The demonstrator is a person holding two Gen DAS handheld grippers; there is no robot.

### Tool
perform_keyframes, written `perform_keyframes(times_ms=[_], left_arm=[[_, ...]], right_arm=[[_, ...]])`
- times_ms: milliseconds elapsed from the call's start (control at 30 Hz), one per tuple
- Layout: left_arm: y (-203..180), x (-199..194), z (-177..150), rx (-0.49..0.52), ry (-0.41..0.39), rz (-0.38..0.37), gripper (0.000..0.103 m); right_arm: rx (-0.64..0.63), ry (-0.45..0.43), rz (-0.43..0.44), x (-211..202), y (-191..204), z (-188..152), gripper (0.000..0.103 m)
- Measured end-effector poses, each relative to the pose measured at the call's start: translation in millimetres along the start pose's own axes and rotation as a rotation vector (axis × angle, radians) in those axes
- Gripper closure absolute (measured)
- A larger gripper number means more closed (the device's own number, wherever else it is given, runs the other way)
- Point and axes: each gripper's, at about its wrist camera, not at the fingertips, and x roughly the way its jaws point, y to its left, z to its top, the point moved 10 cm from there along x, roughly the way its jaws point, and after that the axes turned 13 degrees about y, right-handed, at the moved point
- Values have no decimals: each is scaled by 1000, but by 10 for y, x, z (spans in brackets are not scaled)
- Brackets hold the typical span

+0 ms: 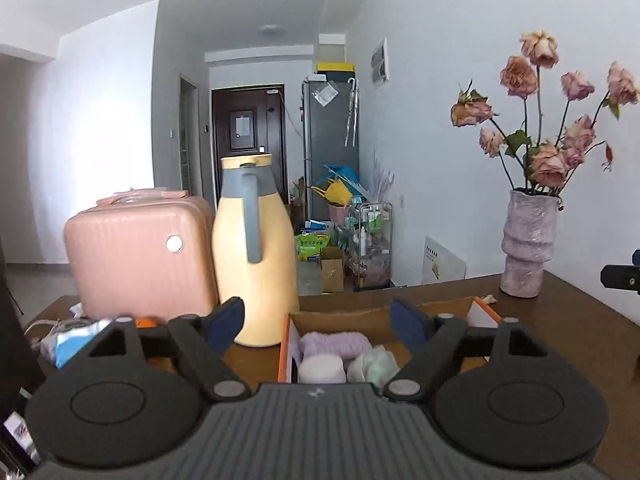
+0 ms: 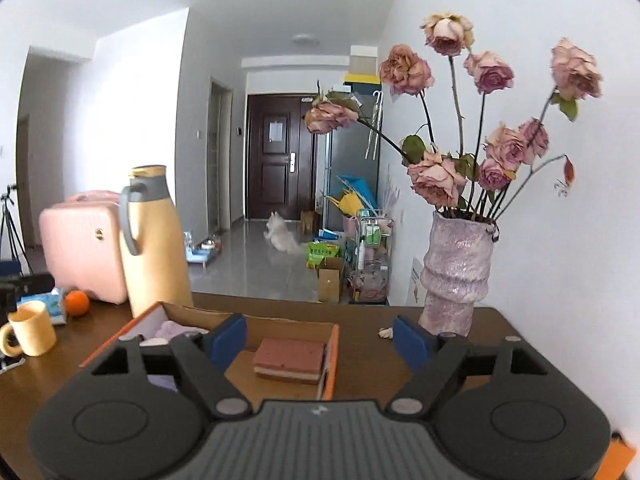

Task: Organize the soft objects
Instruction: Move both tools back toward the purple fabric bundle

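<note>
Brown cardboard forms the open box point(image 1: 362, 314), trimmed in orange along its rim, which is set on the dark wooden table point(image 2: 80, 364). Inside it, at the left end, a lilac soft roll point(image 1: 335, 343), a pale pink roll point(image 1: 322, 367) and a whitish-green puff point(image 1: 374, 362) are packed close together. Toward the right end a pink layered sponge point(image 2: 289, 360) is laid flat on the box floor, just inside the right wall, with bare cardboard left between it and the rolls.

The left gripper point(image 1: 318, 322) is held above the near edge of the box with its blue pads spread wide and nothing between them. The right gripper point(image 2: 320, 340) is likewise spread wide and empty, above the sponge end of the box.

Room beyond the box is limited on the left by a yellow thermos point(image 1: 256, 260), which stands just beside the box's left wall, and by a pink suitcase point(image 1: 140, 256) behind it. A yellow mug point(image 2: 30, 334) and an orange point(image 2: 76, 303) are seen further left. On the right, a lilac vase point(image 2: 456, 276) of dried roses is placed near the table's far edge, apart from the box, with open tabletop between them.
</note>
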Motion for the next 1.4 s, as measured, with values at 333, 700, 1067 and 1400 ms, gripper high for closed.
perform_keyframes(times_ms=[333,700,1067,1400], left_arm=[[32,-884,-847,21,-83,38,3],[100,-1889,-1997,-64,-61,-8,0],[71,-1987,-2574,-24,43,-13,0],[-2,-1636,-2528,-19,116,-37,0]], right_arm=[[15,-131,1,-871,319,-800,13],[68,-130,81,-1708,807,-2020,1],[42,-46,118,-1857,1150,-2625,0],[83,11,96,-1545,1008,-2584,7]])
